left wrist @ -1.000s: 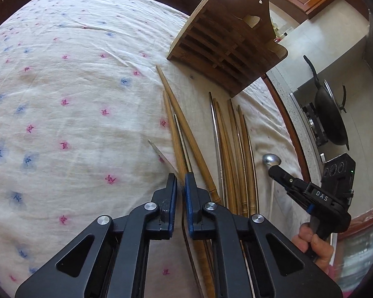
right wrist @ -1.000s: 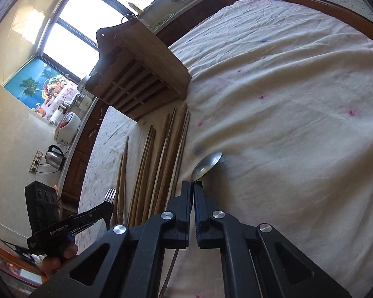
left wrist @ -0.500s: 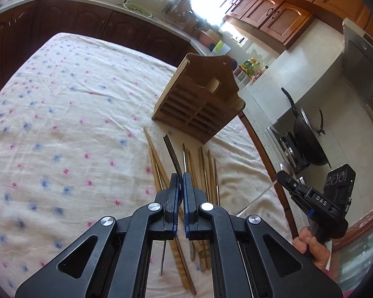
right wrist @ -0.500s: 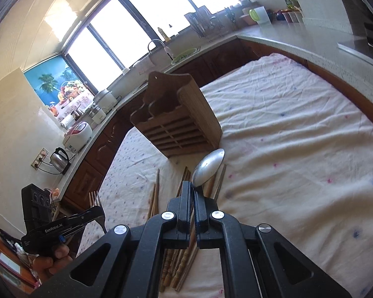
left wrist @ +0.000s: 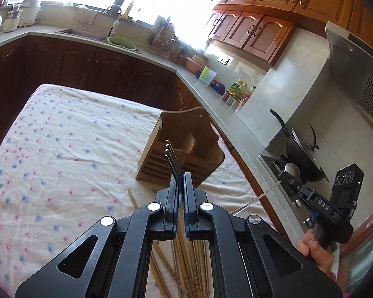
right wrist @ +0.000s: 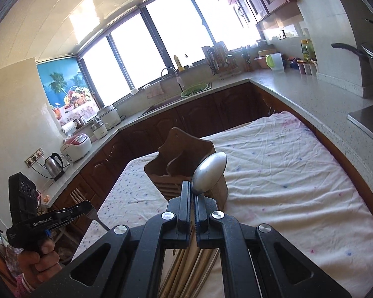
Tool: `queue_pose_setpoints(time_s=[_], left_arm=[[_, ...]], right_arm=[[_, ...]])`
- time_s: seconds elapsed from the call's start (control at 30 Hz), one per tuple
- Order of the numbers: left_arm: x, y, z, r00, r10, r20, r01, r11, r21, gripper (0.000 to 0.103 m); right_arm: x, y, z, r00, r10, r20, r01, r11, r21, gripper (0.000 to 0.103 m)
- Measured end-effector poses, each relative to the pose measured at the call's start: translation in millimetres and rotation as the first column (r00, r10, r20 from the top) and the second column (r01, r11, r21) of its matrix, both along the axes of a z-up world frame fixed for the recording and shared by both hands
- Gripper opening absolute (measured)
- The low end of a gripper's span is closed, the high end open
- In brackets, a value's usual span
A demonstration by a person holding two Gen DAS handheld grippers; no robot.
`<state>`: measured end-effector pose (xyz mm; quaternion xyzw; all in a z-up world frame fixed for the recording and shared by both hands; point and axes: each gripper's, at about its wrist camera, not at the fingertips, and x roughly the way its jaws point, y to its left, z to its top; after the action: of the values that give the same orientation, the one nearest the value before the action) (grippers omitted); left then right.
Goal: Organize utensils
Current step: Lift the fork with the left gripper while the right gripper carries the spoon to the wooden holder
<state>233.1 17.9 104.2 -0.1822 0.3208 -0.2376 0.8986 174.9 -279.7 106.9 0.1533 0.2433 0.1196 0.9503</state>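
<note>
My left gripper (left wrist: 181, 177) is shut on a metal fork (left wrist: 172, 160), tines pointing up and away, held above the table. My right gripper (right wrist: 192, 186) is shut on a metal spoon (right wrist: 209, 172), bowl upward. A wooden slatted utensil holder (left wrist: 184, 149) stands on the floral tablecloth (left wrist: 62, 154) ahead of both grippers; it also shows in the right wrist view (right wrist: 176, 156). Several wooden chopsticks (left wrist: 186, 268) lie on the cloth below the left gripper and under the right gripper (right wrist: 186, 268). The right gripper with the spoon shows in the left wrist view (left wrist: 289, 176); the left gripper with the fork shows in the right wrist view (right wrist: 84, 204).
Dark wooden cabinets and a stone counter (right wrist: 310, 94) wrap around the table. A black wok (left wrist: 303, 154) sits on the stove at right. A sink (left wrist: 82, 33), rice cooker (right wrist: 77, 146) and kettle (right wrist: 53, 165) stand on the counter.
Both grippers have risen and tilted up from the table, lifting the fork and the spoon off the cloth. The chopsticks stay on the cloth.
</note>
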Motion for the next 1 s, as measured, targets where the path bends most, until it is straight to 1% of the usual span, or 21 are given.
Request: queue_pose_setpoints(time_s=[0.13, 0.27, 0.37, 0.43, 0.57, 0.7, 0.87, 0.93, 1.0], left_arm=[[23, -7, 28, 0.998, -0.005, 0.064, 0.005, 1.0, -0.006, 0.002], [52, -14, 54, 0.993, -0.005, 0.116, 0.011, 0.999, -0.043, 0.002], [75, -20, 64, 0.99, 0.003, 0.144, 0.006, 0.998, -0.061, 0.002], [90, -25, 64, 0.987, 0.021, 0.162, -0.011, 0.998, -0.061, 0.002], [119, -33, 48, 0.986, 0.056, 0.154, -0.049, 0.997, -0.052, 0.002], [143, -39, 17, 0.993, 0.069, 0.093, -0.065, 0.997, -0.049, 0.002], [152, -43, -16, 0.996, 0.073, 0.041, -0.073, 0.997, -0.017, 0.002], [154, -42, -26, 0.998, 0.064, 0.02, -0.063, 0.998, -0.022, 0.003], [154, -43, -33, 0.998, 0.058, 0.009, -0.058, 0.998, -0.011, 0.003]], right_arm=[[17, -2, 17, 0.999, -0.014, 0.046, 0.015, 1.0, -0.023, 0.002], [37, 0, 40, 0.994, -0.032, 0.108, 0.038, 0.997, -0.063, 0.002], [53, 3, 53, 0.987, -0.041, 0.152, 0.055, 0.994, -0.091, 0.002], [66, 6, 57, 0.986, -0.046, 0.162, 0.065, 0.991, -0.114, 0.002], [89, 15, 50, 0.984, -0.051, 0.169, 0.077, 0.985, -0.154, 0.002], [111, 25, 27, 0.99, -0.038, 0.134, 0.063, 0.98, -0.188, 0.002], [130, 36, -4, 0.997, -0.018, 0.072, 0.032, 0.977, -0.209, 0.002], [134, 37, -15, 0.999, -0.013, 0.053, 0.024, 0.977, -0.214, 0.002], [137, 36, -24, 0.999, -0.012, 0.033, 0.018, 0.977, -0.214, 0.002]])
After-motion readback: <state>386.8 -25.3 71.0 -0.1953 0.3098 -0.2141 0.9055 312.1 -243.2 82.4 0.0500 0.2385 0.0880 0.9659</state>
